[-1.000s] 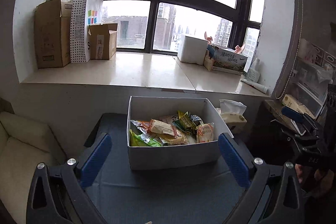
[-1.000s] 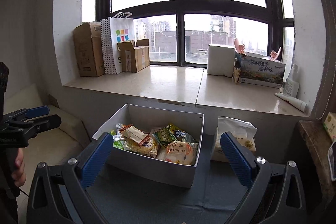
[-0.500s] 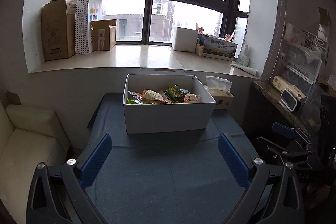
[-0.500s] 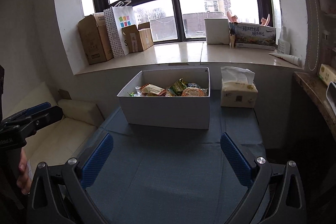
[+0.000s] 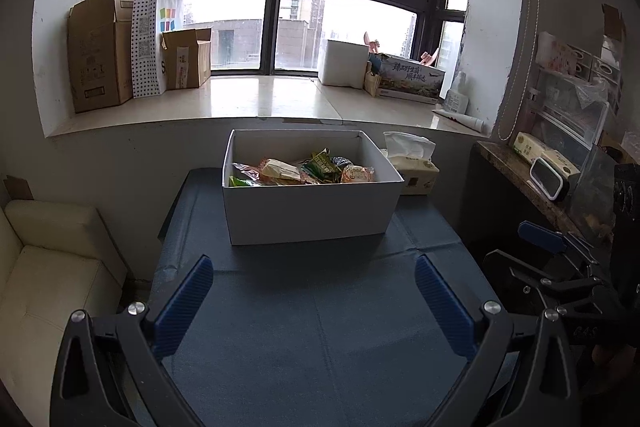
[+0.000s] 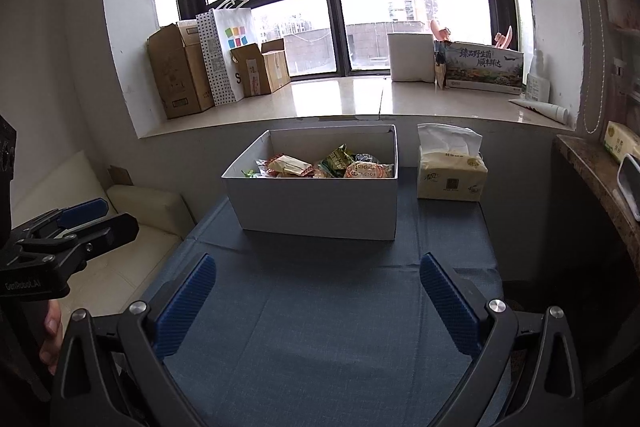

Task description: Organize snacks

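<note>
Both grippers are held spread wide and empty above the blue tablecloth point(image 5: 320, 327). The left gripper point(image 5: 314, 301) and right gripper point(image 6: 318, 301) face the white box point(image 5: 308, 211), which sits at the far end of the table, straight ahead of both and well apart from the fingertips. The snack packets point(image 6: 332, 165) lie piled inside it. The box's long axis runs crosswise to my approach. Neither gripper looks clearly nearer. A tissue pack point(image 6: 450, 173) stands just beside the box's right wall.
</note>
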`<state>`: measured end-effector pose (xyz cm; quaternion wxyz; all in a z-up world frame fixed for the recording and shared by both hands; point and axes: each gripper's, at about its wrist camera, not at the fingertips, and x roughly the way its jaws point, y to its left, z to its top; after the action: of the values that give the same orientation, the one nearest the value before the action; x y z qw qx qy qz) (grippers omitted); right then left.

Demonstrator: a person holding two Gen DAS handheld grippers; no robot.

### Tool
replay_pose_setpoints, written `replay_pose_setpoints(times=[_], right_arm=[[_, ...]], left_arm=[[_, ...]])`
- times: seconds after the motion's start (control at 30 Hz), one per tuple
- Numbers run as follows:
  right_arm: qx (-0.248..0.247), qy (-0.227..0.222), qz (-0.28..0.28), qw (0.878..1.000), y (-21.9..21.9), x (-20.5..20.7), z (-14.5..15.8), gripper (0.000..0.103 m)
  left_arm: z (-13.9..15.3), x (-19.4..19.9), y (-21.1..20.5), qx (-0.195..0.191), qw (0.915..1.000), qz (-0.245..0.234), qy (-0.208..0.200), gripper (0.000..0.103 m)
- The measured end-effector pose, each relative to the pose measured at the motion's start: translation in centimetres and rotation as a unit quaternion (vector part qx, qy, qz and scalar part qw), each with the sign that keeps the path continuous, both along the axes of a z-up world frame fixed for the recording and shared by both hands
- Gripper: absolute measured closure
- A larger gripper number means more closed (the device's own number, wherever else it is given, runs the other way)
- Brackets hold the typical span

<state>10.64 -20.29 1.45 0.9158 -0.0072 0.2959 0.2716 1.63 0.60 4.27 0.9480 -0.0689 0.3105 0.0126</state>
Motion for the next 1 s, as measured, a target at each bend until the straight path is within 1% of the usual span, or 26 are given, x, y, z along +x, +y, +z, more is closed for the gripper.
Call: replay_pose_setpoints(times=[0.13,0.7,1.0], right_arm=[[0.004,0.004,0.003,1.0,0.03,-0.05,-0.1,0.0],[0.011,0.012,0.005,1.0,-0.22,0.21,-0.36,0.0],[0.017,0.014,0.009,1.0,-0.26,0.06,-0.32,0.0]], left_arm=[[-0.32,0.14,0.01,-0.005,1.0,-0.001,0.004,0.0],[-0.53,-0.01,0.3,-0.009,0.9999,0.001,0.004,0.0],[-0.81,0.09,0.23,-0.009,0.9999,-0.001,0.01,0.0]])
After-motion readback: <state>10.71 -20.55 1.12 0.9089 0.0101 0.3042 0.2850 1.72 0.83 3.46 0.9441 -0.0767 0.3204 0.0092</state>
